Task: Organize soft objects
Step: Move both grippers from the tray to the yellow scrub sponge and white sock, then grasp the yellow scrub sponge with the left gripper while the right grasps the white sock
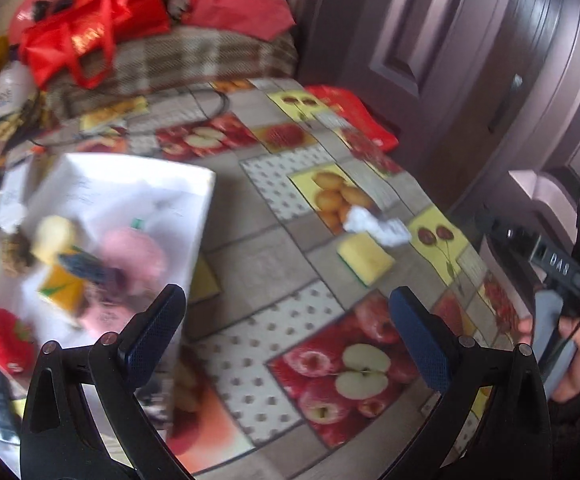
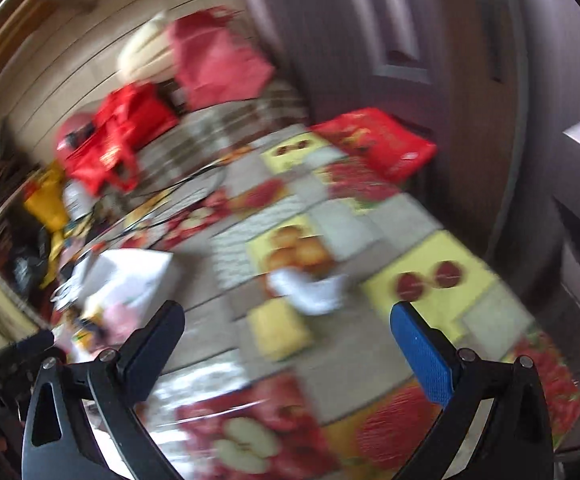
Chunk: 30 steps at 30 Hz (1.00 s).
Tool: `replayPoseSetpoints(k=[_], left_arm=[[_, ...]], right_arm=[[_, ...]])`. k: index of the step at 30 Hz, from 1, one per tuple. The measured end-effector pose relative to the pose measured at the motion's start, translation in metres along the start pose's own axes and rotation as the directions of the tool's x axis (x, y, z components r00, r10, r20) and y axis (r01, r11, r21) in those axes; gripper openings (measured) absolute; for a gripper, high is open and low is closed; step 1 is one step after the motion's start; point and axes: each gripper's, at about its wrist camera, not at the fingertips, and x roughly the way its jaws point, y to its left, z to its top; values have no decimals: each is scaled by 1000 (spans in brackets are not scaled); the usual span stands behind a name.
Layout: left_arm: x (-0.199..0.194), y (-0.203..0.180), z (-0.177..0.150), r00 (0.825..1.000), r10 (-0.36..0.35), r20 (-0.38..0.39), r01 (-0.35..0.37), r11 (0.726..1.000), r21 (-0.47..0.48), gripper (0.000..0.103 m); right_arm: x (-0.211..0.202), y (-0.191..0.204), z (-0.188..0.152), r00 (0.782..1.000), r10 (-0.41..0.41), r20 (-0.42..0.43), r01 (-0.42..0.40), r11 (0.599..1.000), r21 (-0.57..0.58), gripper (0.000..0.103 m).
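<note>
A white box [image 1: 138, 188] stands on the table at the left and holds several soft things: a pink one [image 1: 138, 256], a yellow one [image 1: 56, 236] and a dark blue one [image 1: 86, 268]. A red plush [image 1: 6, 340] lies beside the box. A yellow sponge [image 1: 365, 258] and a crumpled white cloth [image 1: 377, 226] lie on the fruit-print tablecloth [image 1: 274, 256], apart from the box. My left gripper [image 1: 288, 322] is open and empty above the table. My right gripper [image 2: 288, 330] is open and empty, with the sponge [image 2: 280, 332] and cloth [image 2: 313, 290] ahead. The right view is blurred.
Red bags [image 1: 98, 28] and a plaid cushion [image 1: 194, 60] lie at the far end. A red packet [image 1: 353, 114] sits near the table's right edge. A dark door [image 1: 469, 60] stands to the right. Clutter and a white bottle [image 1: 10, 88] crowd the far left.
</note>
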Motion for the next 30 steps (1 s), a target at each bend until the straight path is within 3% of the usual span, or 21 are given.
replayPoseSetpoints(k=[4, 9, 11, 13, 14, 24, 26, 27, 30], left_arm=[[35, -21, -3, 996, -39, -79, 37, 999, -26, 103], [54, -30, -5, 992, -5, -126, 0, 999, -41, 103], [57, -31, -6, 991, 14, -132, -22, 998, -54, 103], [58, -29, -8, 990, 31, -136, -41, 997, -67, 103], [59, -27, -9, 990, 41, -138, -51, 996, -75, 103], [77, -18, -6, 977, 113, -180, -137, 982, -130, 103], [86, -22, -3, 975, 123, -185, -145, 983, -110, 103], [93, -26, 0, 973, 126, -195, -146, 985, -96, 103], [112, -34, 7, 970, 107, -220, -129, 988, -88, 103]], right_arm=[[9, -30, 12, 1000, 4, 14, -3, 999, -36, 103], [53, -21, 25, 995, 27, -96, -48, 975, -219, 102], [73, -14, 24, 990, 48, -136, -84, 956, -279, 94], [93, -7, 20, 980, 52, -190, -116, 931, -347, 69], [101, -5, 18, 975, 58, -214, -136, 919, -371, 65], [156, 15, 12, 941, 108, -322, -249, 864, -437, 62], [163, 14, 9, 931, 105, -349, -258, 865, -430, 49], [165, 11, 8, 927, 104, -361, -261, 869, -419, 36], [157, -7, 11, 924, 134, -358, -269, 893, -362, 32]])
